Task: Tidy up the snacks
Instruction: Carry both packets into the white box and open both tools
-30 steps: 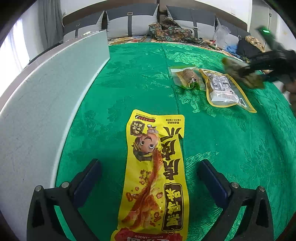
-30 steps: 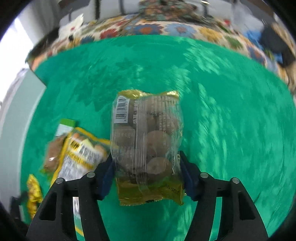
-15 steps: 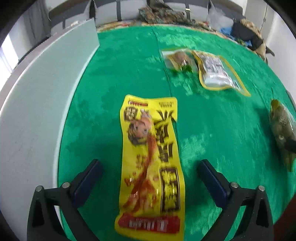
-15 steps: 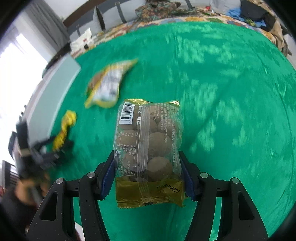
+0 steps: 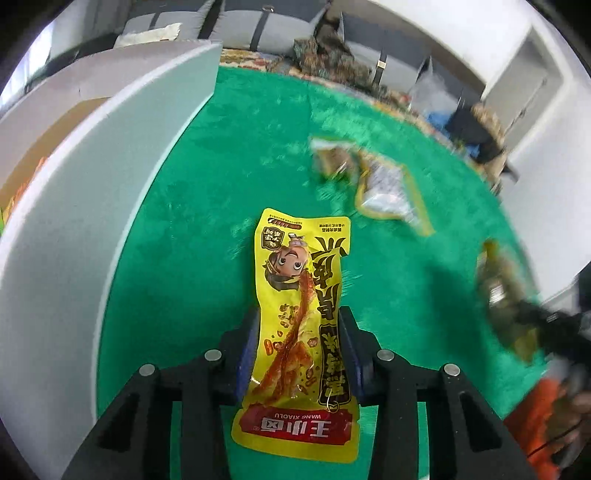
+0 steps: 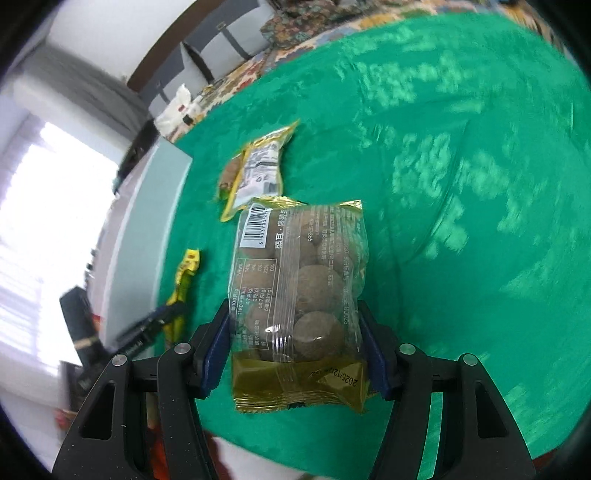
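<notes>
A green patterned cloth [image 6: 461,155] fills most of both views, with a pale grey board [image 5: 92,192] standing along its left side. Grey cushions [image 5: 236,18] line the top of the frame below a white wall [image 5: 461,40] — bright daylight from a window [image 6: 40,206] floods the left edge of the right wrist view.

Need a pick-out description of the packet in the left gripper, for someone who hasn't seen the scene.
Start at the green patterned cloth beside the pale grey box wall. The left gripper, jaws closing, has the long yellow foil snack packet between its pads. Unlike the blurred clear-windowed pouches farther off, it is opaque yellow with a cartoon face and a red bottom band.
</notes>
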